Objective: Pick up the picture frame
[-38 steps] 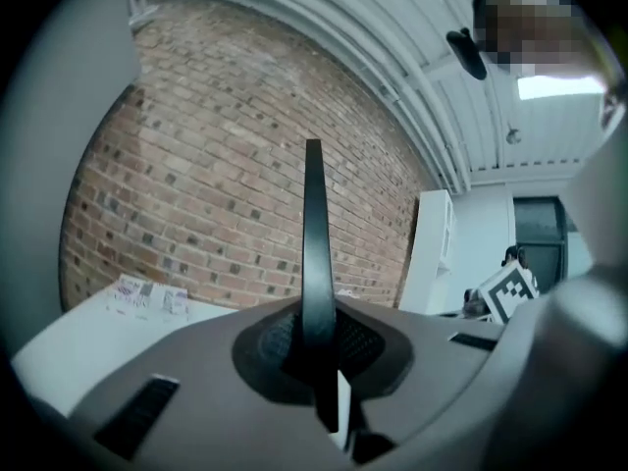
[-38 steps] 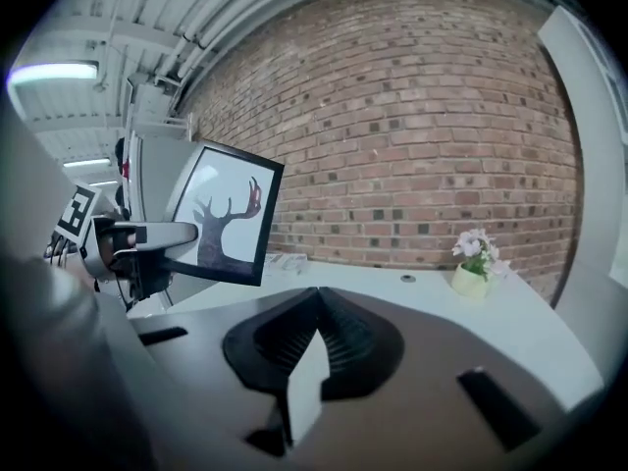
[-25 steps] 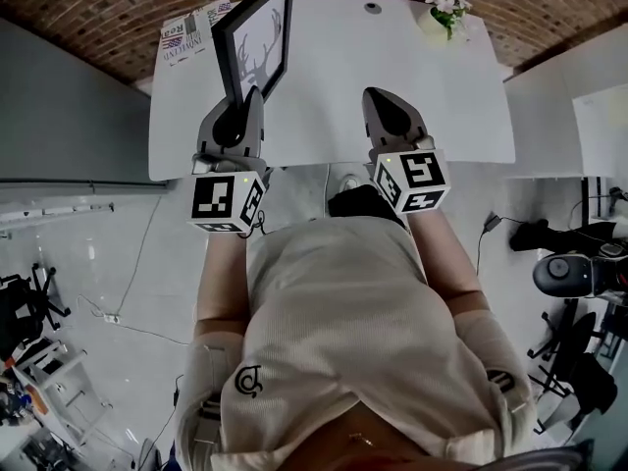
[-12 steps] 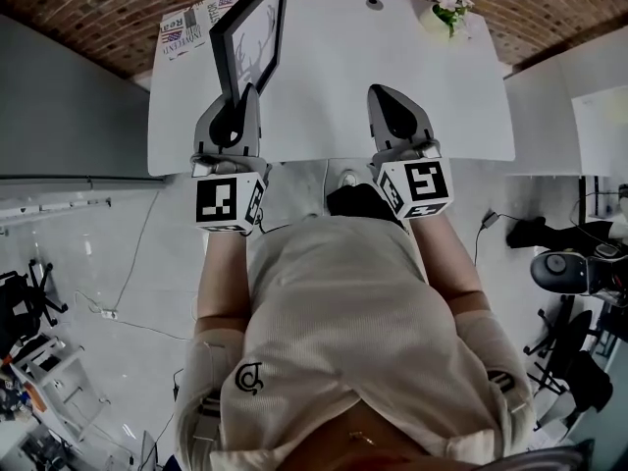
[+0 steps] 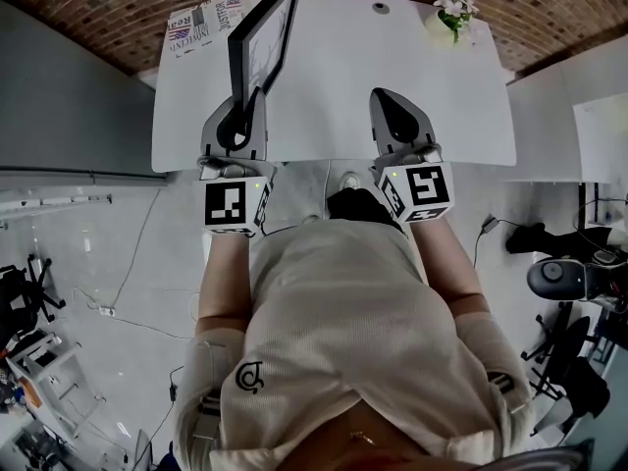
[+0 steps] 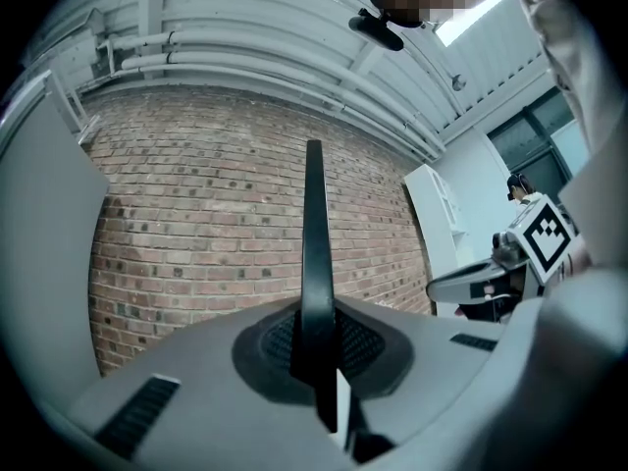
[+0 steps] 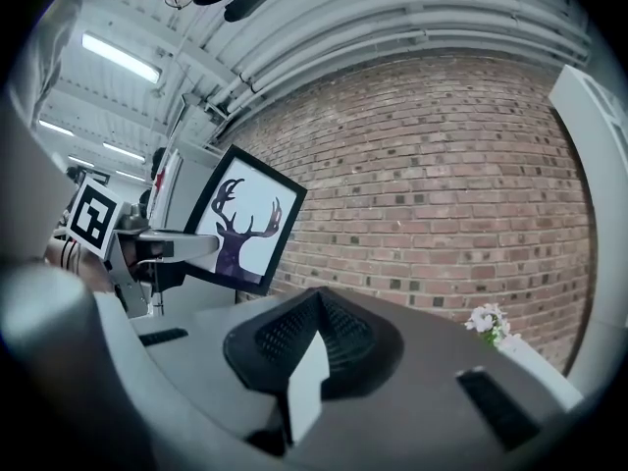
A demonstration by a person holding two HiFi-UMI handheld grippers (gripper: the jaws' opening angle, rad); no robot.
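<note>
The picture frame (image 5: 263,35), black-edged with a deer silhouette on its face, stands nearly upright over the far left part of the white bench (image 5: 451,106), and I read it as carried rather than resting: in the right gripper view its lower edge hangs with nothing visibly under it. My left gripper (image 5: 251,94) is clamped on that lower edge, and in the left gripper view the thin black edge of the frame runs straight up from between the ribbed pads. My right gripper (image 5: 385,96) is level beside it, well apart from the frame, with its jaws pressed together on nothing. So I judge the pick-up itself as good as done, at the hold-and-steady stage. The grip is narrow and low on a tall flat thing, so the next move calls for a level wrist and a slow carry, or the frame could swing or slip. The folded newspaper (image 5: 196,26) behind it and the potted flowers (image 5: 449,4) at the far right are no obstacle.
</note>
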